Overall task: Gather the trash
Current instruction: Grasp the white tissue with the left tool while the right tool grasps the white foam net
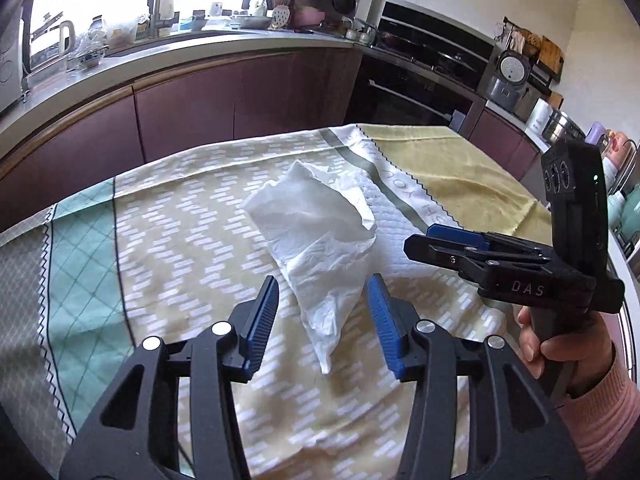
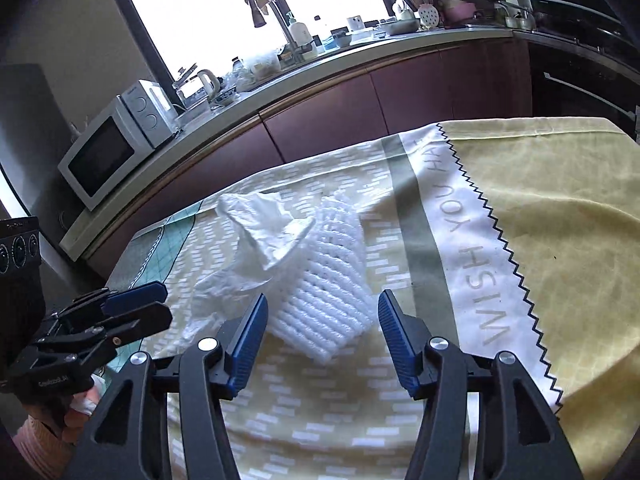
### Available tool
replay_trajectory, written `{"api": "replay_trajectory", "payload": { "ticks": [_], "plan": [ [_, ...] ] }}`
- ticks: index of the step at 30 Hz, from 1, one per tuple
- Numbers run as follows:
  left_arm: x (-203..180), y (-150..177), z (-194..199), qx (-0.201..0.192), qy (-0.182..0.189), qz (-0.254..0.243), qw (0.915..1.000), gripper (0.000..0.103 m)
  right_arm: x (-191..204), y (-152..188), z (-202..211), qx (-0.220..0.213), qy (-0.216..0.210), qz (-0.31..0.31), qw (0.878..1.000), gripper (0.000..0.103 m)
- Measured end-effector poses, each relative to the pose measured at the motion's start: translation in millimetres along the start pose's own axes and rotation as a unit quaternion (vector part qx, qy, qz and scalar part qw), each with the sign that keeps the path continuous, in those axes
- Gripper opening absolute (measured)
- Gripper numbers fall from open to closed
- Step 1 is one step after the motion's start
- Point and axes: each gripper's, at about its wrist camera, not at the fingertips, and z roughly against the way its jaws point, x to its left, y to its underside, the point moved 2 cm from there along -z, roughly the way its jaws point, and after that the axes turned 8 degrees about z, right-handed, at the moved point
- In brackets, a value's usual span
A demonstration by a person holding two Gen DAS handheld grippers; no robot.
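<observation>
Both hand-held grippers wide open, empty; tissue partly hides foam net.

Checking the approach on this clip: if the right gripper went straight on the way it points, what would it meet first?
Most likely the white foam net sleeve, lying between the open right gripper fingers' line; the crumpled tissue sits left, overlapping it. Depth is uncertain.
</observation>
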Motion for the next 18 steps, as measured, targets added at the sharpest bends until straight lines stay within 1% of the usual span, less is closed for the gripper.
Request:
{"api": "replay_trajectory", "payload": {
  "ticks": [1,3,4,5,6,7,9,11,14,15,18],
  "plan": [
    [-1.6,-1.4,-10.9,0.007,-0.009,-0.002,0.9999,0.05,-0.4,-2.4,-5.5,0.003,-0.001,-0.004,1.0,0.056],
    [-3.0,-3.9,-30.3,0.022,-0.022,-0.004,0.9995,0.047,-3.0,-4.3,-12.3,0.008,-0.01,-0.007,1.0,0.056],
    [-0.3,-5.3,-38.8,0.03,-0.025,0.001,0.9993,0.042,-3.7,-4.6,-15.8,0.012,-0.015,-0.007,1.0,0.055],
    [3.1,-6.1,-45.2,0.036,-0.022,0.01,0.9991,0.031,-3.8,-4.1,-17.5,0.015,-0.017,-0.008,1.0,0.048],
    [7.2,-6.8,-50.1,0.043,-0.017,0.018,0.9988,0.025,-4.2,-3.7,-20.0,0.018,-0.022,-0.011,1.0,0.036],
    [9.8,-7.1,-53.2,0.046,-0.014,0.025,0.9985,0.015,-4.3,-2.9,-22.1,0.021,-0.031,-0.013,0.999,0.031],
    [16.0,-7.7,-54.5,0.05,-0.001,0.043,0.9978,0.005,-1.7,-1.2,-20.1,0.019,-0.039,-0.013,0.999,0.024],
    [20.4,-8.2,-50.4,0.042,0.005,0.054,0.9976,0.003,0.9,-1.0,-15.9,0.012,-0.046,-0.012,0.999,0.018],
    [26.1,-8.9,-35.6,0.024,0.016,0.064,0.9975,0.002,6.4,-1.2,-4.5,-0.003,-0.055,-0.01,0.998,0.016],
    [28.0,-8.4,-27.6,0.016,0.02,0.065,0.9976,0.002,9.6,-1.2,1.0,-0.009,-0.061,-0.008,0.998,0.016],
    [38.4,-1.4,12.8,-0.014,0.022,0.069,0.9973,0.002,23.5,-3.6,19.2,-0.028,-0.077,0.005,0.997,0.015]
  ]
}}
